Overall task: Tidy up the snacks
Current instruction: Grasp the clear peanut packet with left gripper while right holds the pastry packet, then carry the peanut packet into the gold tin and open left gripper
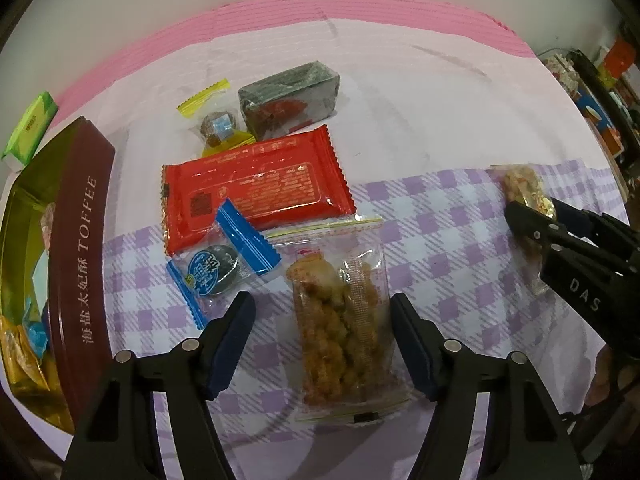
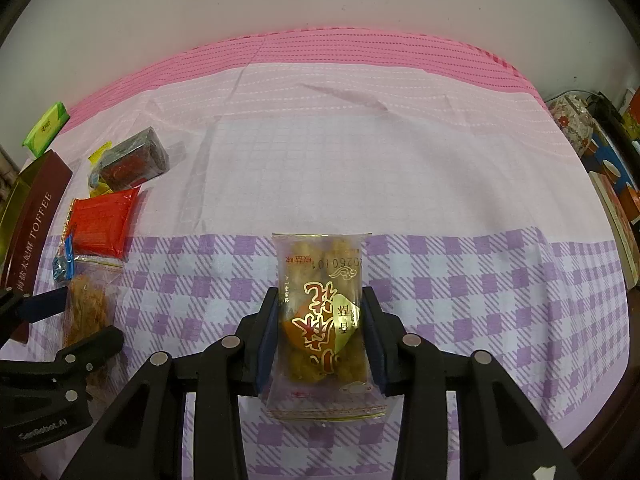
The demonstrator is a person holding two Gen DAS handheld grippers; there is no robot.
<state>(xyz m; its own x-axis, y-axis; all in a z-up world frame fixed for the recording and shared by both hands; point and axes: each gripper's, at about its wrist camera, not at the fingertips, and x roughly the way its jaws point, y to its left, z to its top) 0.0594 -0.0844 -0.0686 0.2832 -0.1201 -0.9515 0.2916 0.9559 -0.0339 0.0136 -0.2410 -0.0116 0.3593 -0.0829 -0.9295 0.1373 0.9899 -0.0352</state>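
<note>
Toffee tin cut off leftward

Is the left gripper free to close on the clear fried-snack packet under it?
Probably yes: the left gripper is open, straddling the clear fried-snack packet, nothing between. The blue-wrapped candy lies just outside.

Left tool: black arms, blue pads, silver rivets; right tool alike.
</note>
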